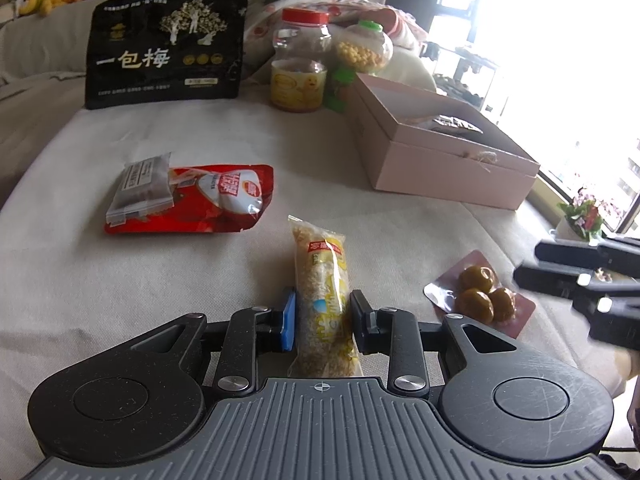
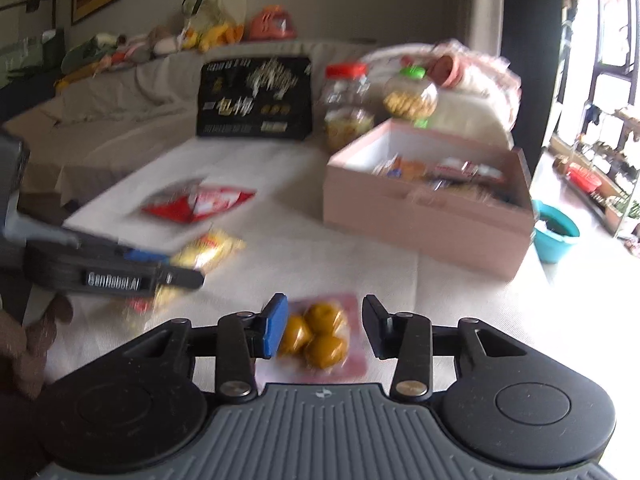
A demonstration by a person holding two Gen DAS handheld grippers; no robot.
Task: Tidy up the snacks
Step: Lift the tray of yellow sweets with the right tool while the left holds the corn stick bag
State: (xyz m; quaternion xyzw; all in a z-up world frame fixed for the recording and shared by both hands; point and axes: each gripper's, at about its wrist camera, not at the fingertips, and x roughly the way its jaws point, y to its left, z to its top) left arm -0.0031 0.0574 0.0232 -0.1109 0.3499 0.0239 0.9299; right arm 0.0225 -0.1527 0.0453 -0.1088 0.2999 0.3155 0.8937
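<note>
A long clear packet of grain snack [image 1: 320, 264] lies lengthwise on the beige cloth surface, and my left gripper [image 1: 323, 300] is shut on its near half, one pad on each side. In the blurred right wrist view that gripper [image 2: 180, 268] comes in from the left, holding the yellow packet [image 2: 212, 248]. My right gripper [image 2: 325, 304] is shut on a small maroon packet of three brown-yellow balls [image 2: 320, 340]; its blue pad presses the left ball. From the left wrist view the ball packet [image 1: 480, 294] sits just left of the right gripper [image 1: 528, 266].
An open pink box [image 1: 440, 160] holding several snacks stands at the right. A red packet [image 1: 224, 196] with a small grey one [image 1: 140, 188] on it lies left of centre. A black bag [image 1: 164, 52] and two jars [image 1: 298, 68] stand at the back. A teal bowl [image 2: 556, 236] sits beyond the edge.
</note>
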